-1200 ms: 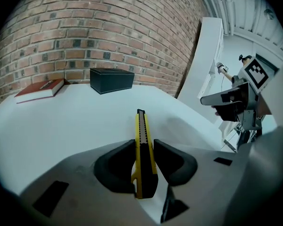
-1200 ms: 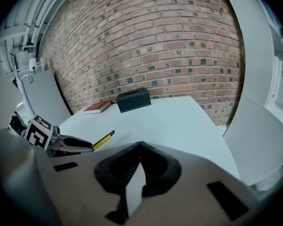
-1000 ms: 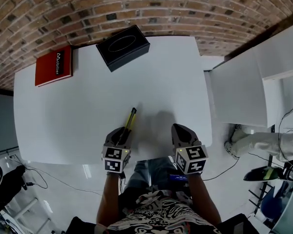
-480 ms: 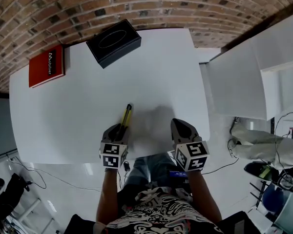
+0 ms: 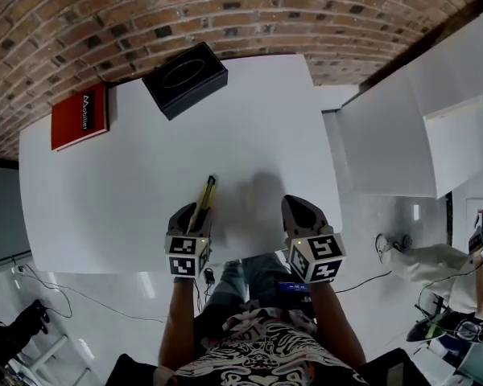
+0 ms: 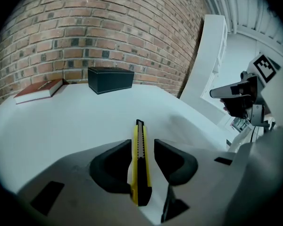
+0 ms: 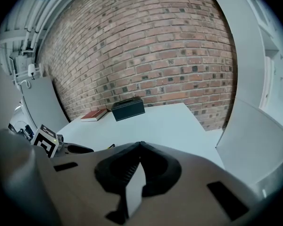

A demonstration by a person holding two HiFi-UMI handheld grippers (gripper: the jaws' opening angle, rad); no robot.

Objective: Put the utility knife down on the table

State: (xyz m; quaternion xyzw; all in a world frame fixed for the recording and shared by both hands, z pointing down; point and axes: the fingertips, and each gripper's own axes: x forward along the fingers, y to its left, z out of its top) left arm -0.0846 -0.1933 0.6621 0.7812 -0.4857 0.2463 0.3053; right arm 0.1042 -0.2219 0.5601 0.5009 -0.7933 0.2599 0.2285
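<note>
The yellow and black utility knife (image 5: 204, 195) lies on the white table (image 5: 129, 183) near its front edge, pointing away from me. My left gripper (image 5: 195, 213) is around its handle end. In the left gripper view the knife (image 6: 140, 159) runs between the two jaws with a thin gap at each side. The left gripper (image 6: 143, 142) is open, and its jaws have just been opening, with the knife still between them. My right gripper (image 5: 296, 206) hovers over the front edge to the right. In its own view the right gripper (image 7: 140, 145) is shut on nothing.
A black box (image 5: 184, 79) stands at the table's far edge by the brick wall. A red book (image 5: 80, 116) lies at the far left corner. White panels (image 5: 386, 135) stand to the right of the table. Cables lie on the floor below.
The head view has shifted a little. The knife and both grippers sit at nearly the same spots by the front edge.
</note>
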